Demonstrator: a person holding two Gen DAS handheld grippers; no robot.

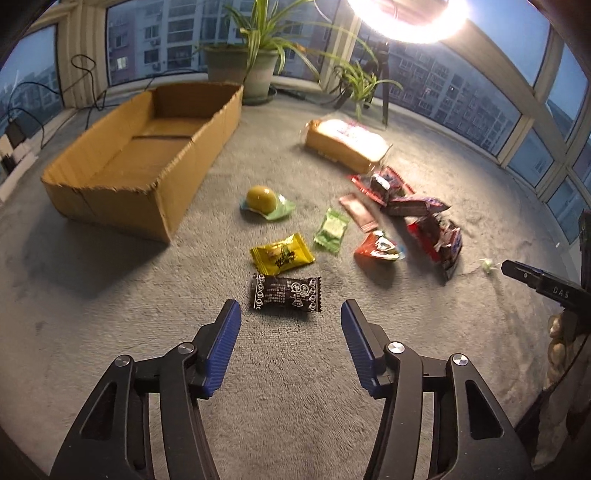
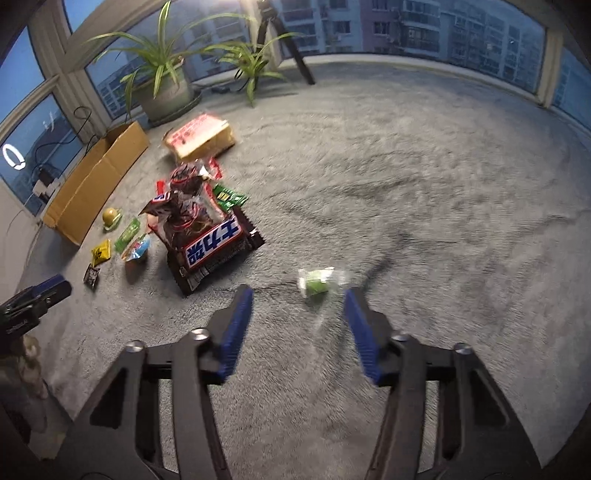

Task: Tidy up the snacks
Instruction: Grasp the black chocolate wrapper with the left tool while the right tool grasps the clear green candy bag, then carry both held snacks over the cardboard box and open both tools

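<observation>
One cardboard box [image 1: 144,155] on grey carpet [image 1: 110,332], nothing visible inside. Right of box: one black candy [image 1: 285,294], one yellow candy [image 1: 282,254], one bread loaf [image 1: 345,142]. Left gripper [image 1: 290,314] and right gripper [image 2: 298,301] both spread, grasping nothing; green sweet [image 2: 317,282] just ahead of right one.

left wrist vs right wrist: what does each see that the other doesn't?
Left wrist only: the inside of the cardboard box, with no snacks visible in it, and the bright lamp overhead.

Right wrist only: the printed face of the Snickers bar and a close look at the small green candy lying just ahead of the open right gripper.

Both: the carpet, bread pack, yellow packet, black packet just ahead of the open left gripper, and the potted plant.
</observation>
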